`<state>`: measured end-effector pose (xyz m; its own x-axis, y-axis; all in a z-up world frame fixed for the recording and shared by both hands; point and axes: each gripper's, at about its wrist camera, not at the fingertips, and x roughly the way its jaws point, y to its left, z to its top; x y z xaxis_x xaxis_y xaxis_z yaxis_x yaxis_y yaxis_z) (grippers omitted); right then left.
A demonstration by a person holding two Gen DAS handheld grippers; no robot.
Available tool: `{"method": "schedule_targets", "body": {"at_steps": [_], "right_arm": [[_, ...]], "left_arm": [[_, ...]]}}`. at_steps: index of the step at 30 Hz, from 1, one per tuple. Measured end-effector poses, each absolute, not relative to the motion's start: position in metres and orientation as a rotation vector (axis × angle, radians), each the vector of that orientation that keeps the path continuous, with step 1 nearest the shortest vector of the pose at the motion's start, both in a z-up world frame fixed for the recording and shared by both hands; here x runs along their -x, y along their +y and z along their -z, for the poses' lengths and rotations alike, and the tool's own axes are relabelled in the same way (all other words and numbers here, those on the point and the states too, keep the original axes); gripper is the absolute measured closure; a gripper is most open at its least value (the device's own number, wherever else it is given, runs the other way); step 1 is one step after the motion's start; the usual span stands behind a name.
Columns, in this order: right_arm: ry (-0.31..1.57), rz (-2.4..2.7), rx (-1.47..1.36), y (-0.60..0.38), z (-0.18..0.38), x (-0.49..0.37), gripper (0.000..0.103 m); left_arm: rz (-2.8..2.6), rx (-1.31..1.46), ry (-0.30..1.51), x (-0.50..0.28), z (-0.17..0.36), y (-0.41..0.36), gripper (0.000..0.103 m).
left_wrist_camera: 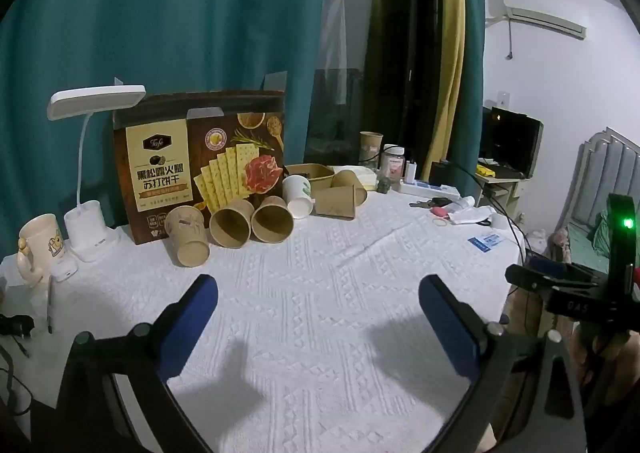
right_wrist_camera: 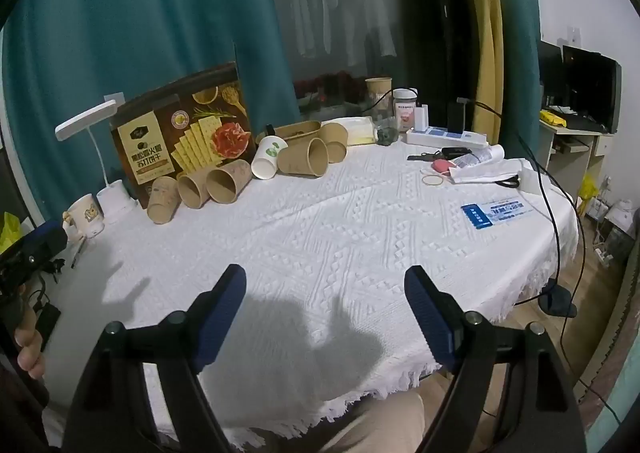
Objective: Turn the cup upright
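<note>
Several brown paper cups lie on their sides at the back of the white tablecloth, in front of a cracker box. The nearest ones are a printed cup, and two plain cups. A white cup and more brown cups lie further right. In the right wrist view the same row shows, the white cup and a brown cup. My left gripper is open and empty, well short of the cups. My right gripper is open and empty near the table's front edge.
A cracker box stands behind the cups. A white desk lamp and a mug are at the left. A power strip, jar, keys, papers and a blue card lie at the right. A cable hangs over the right edge.
</note>
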<state>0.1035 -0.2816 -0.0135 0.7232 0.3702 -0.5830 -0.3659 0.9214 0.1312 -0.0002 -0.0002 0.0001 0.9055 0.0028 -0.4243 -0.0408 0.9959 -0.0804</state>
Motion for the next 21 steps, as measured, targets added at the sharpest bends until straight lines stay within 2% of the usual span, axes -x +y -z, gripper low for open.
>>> {"method": "schedule_targets", "body": {"at_steps": [21], "right_arm": [[0.64,-0.407,-0.008,-0.2862,0.0064,-0.0988,0.023]], "left_arm": [[-0.019,0.09,0.434,-0.0028,-0.0012,-0.001,0.002]]}}
